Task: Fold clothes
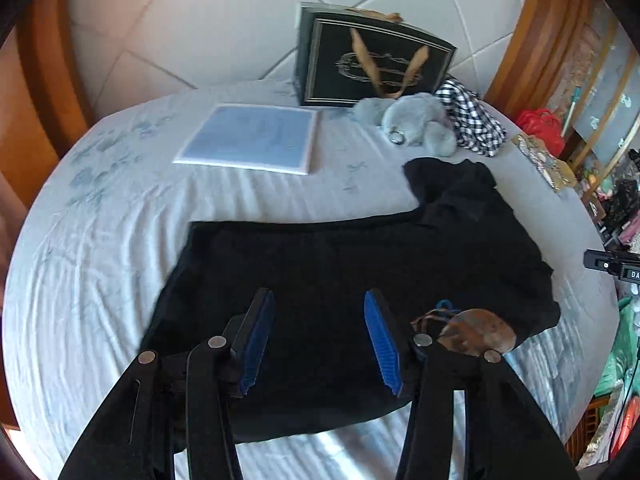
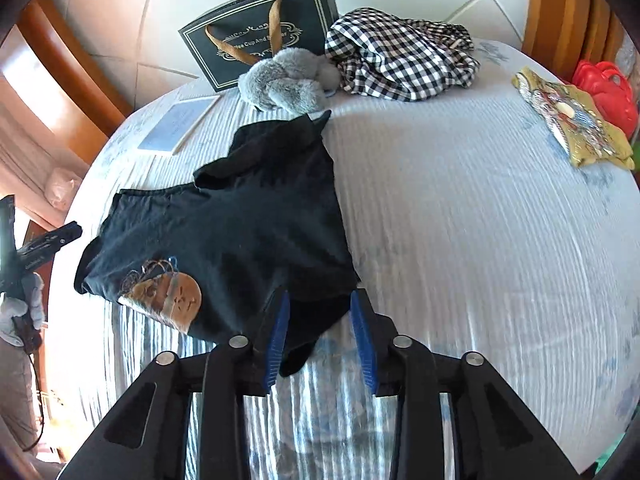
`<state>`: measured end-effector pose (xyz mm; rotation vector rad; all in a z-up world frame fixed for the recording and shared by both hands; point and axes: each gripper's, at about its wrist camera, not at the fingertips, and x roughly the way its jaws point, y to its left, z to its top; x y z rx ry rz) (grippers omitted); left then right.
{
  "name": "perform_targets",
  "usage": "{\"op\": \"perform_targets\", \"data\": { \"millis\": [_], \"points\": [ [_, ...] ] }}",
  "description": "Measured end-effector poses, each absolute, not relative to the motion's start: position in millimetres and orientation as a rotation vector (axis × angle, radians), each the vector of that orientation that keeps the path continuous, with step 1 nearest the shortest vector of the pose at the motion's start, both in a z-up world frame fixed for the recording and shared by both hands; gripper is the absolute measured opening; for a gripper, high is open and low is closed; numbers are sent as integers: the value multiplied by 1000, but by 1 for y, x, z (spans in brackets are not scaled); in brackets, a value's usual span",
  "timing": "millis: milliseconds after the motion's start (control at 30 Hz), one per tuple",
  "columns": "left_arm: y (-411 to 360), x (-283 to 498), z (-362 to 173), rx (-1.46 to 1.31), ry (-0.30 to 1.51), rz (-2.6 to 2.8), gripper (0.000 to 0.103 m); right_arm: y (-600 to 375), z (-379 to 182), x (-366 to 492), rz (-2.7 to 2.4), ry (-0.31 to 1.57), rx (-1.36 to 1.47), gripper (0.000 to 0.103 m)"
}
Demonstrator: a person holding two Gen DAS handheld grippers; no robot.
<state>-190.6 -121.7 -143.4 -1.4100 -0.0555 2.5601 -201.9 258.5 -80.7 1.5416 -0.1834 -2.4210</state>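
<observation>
A black T-shirt (image 1: 328, 264) (image 2: 240, 220) with a round copper-coloured print (image 1: 476, 332) (image 2: 172, 296) lies partly folded on the bed. My left gripper (image 1: 320, 308) hangs above the shirt's near half, its blue pads apart and nothing between them. My right gripper (image 2: 318, 304) is open over the shirt's near corner; a flap of black cloth lies below the gap and the pads do not press on it. In the right wrist view the left gripper (image 2: 52, 236) shows at the left edge, held by a gloved hand (image 2: 20, 312).
A black gift bag (image 1: 372, 64) (image 2: 264, 28), a grey plush toy (image 1: 416, 120) (image 2: 288, 80), a checked garment (image 2: 400, 56), a clear folder (image 1: 248, 140) and a yellow printed cloth (image 2: 576, 124) lie at the bed's far side. A red bag (image 2: 608, 84) sits beyond the edge.
</observation>
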Motion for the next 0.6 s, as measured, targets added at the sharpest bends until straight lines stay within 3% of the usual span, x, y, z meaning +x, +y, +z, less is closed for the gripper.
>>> {"op": "perform_targets", "data": {
  "millis": [33,67,100,200,433,600],
  "points": [
    [-99,-200,-148,-1408,-42,2532,48,259,-82,-210,-2409,-186,1523,67],
    [-79,-209,-152,-1410,-29,2504,48,257,-83,-217,-2394,-177,1510,66],
    [-61,-217,-158,-1413,-14,2480,48,255,-86,-226,-2376,-162,1503,65],
    [-17,-238,-175,-1442,27,2415,48,249,-96,-248,-2315,-127,1506,47],
    [33,-287,-204,-1481,145,2264,48,237,-120,-294,-2190,-79,1544,46],
    [32,-353,-204,-1457,132,2323,48,229,-135,-330,-2167,-65,1562,46]
  ]
}}
